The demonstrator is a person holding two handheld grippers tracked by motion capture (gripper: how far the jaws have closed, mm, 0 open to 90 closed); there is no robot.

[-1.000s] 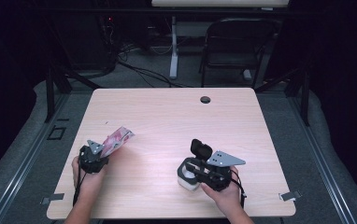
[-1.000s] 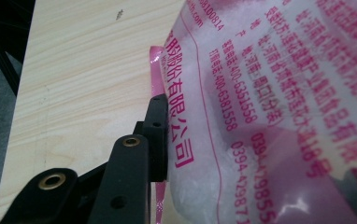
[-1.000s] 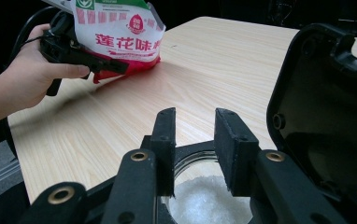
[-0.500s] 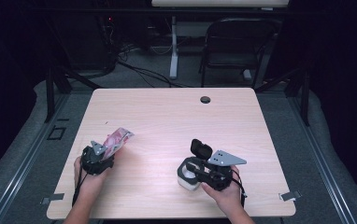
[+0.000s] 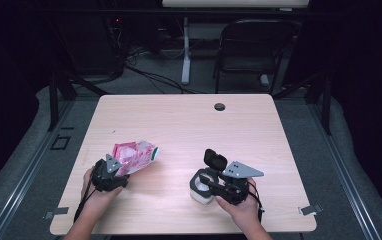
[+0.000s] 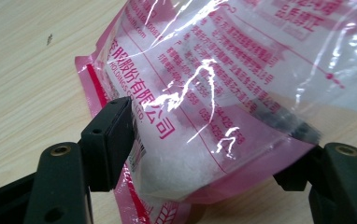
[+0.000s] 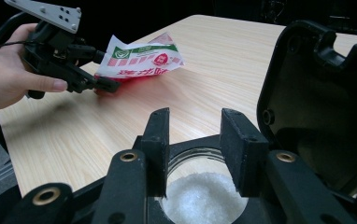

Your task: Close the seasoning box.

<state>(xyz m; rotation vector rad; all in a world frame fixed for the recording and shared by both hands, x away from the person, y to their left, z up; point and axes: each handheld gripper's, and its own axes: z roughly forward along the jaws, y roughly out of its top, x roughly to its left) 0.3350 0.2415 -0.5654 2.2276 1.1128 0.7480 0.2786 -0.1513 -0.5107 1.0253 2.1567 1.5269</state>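
A pink and clear plastic bag (image 5: 131,155) of white granules lies tilted at the table's front left. My left gripper (image 5: 110,174) is shut on its near end. In the left gripper view the bag (image 6: 223,84) bulges between the two jaws of my left gripper (image 6: 211,154). A white container (image 5: 200,186) with an open black flip lid (image 5: 214,159) stands at the front right. My right gripper (image 5: 218,184) is shut on it. In the right gripper view my right gripper (image 7: 197,140) sits at the rim above the white granules (image 7: 204,198), beside the lid (image 7: 317,93).
The wooden table (image 5: 189,125) has a dark cable hole (image 5: 219,106) near its far edge. A black chair (image 5: 251,50) and cables stand on the floor behind the table. A hand (image 7: 13,79) holds the left gripper across from the container.
My left gripper has shifted slightly right and nearer with the bag, and the bag stands a bit more raised. The right gripper and container have stayed put.
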